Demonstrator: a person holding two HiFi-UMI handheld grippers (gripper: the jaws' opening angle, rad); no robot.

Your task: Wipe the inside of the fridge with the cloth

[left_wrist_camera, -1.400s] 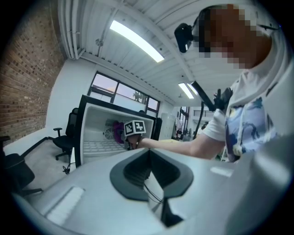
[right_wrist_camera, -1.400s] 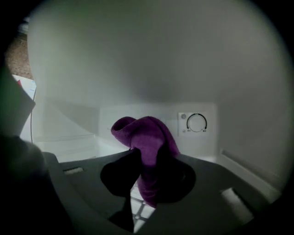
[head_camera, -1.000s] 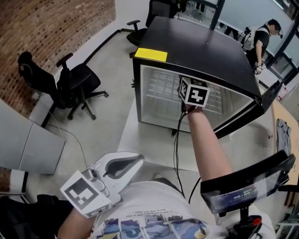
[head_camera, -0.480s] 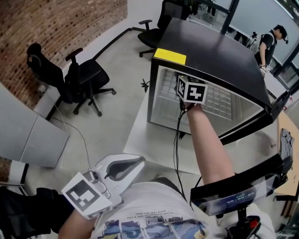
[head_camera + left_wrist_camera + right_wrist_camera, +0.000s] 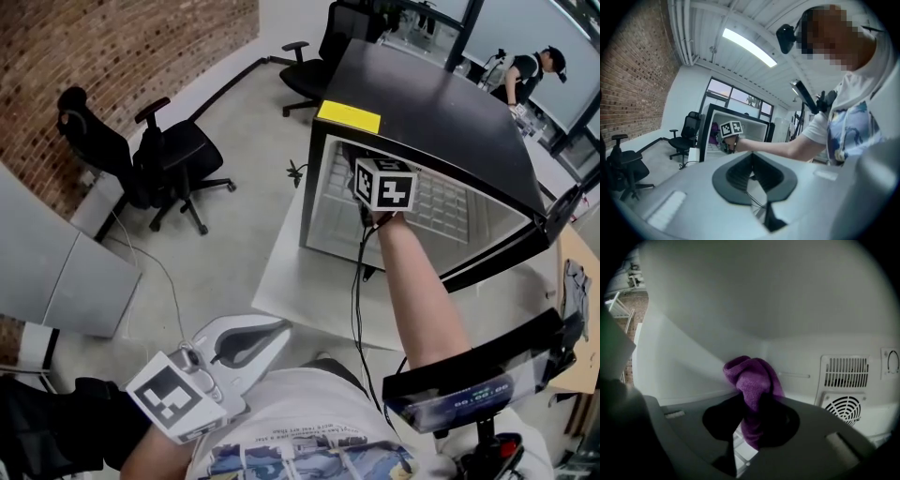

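The black fridge [image 5: 422,103] stands open on a low white platform, with a yellow label on its top front edge. My right arm reaches into it; the right gripper's marker cube [image 5: 384,185] sits at the opening and its jaws are hidden inside. In the right gripper view, the right gripper [image 5: 753,411] is shut on a purple cloth [image 5: 754,380], which bunches up above the jaws near the white inner left wall [image 5: 684,362]. The left gripper [image 5: 274,330] hangs by my waist, shut and holding nothing. From it, the fridge [image 5: 740,123] shows far ahead.
Vent grilles [image 5: 843,390] sit in the fridge's back wall at right. The open fridge door [image 5: 487,370] hangs at my right. A cable [image 5: 356,281] trails from the right gripper. Office chairs [image 5: 159,155] stand on the floor at left. A person [image 5: 530,70] stands at the far back right.
Against the fridge, the right gripper's cube has shifted toward the left side of the opening. The head view has swung a little. The left gripper has stayed by my waist.
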